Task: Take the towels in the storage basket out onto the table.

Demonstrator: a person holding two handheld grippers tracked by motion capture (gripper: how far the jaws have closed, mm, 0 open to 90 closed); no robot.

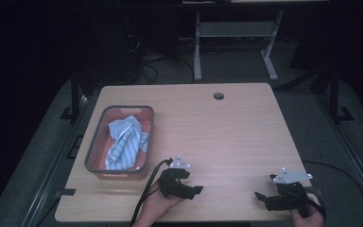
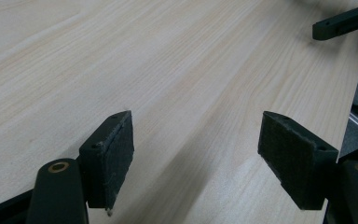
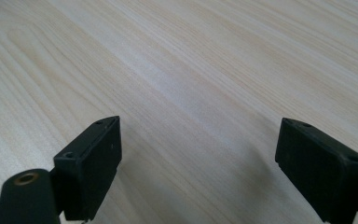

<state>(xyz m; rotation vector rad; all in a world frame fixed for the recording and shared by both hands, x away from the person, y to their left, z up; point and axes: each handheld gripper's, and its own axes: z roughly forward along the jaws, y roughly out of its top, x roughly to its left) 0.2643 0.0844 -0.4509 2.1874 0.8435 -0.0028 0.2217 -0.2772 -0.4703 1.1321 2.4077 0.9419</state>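
Striped cloth (image 1: pixel 124 142) crumpled lengthwise in the bin (image 1: pixel 92 146).

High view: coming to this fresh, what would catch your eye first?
The blue-and-white striped cloth, bunched inside the grey-rimmed bin at the table's left side. Next, the left gripper and right gripper near the front edge, both with jaws open and nothing between them, over bare wood. A round hole sits near the far edge.

Both hands sit low at the near edge, left gripper (image 1: pixel 196 190) and right gripper (image 1: pixel 260 195) pointing toward each other, fingers (image 2: pixel 114 156) spread wide, nothing between them.
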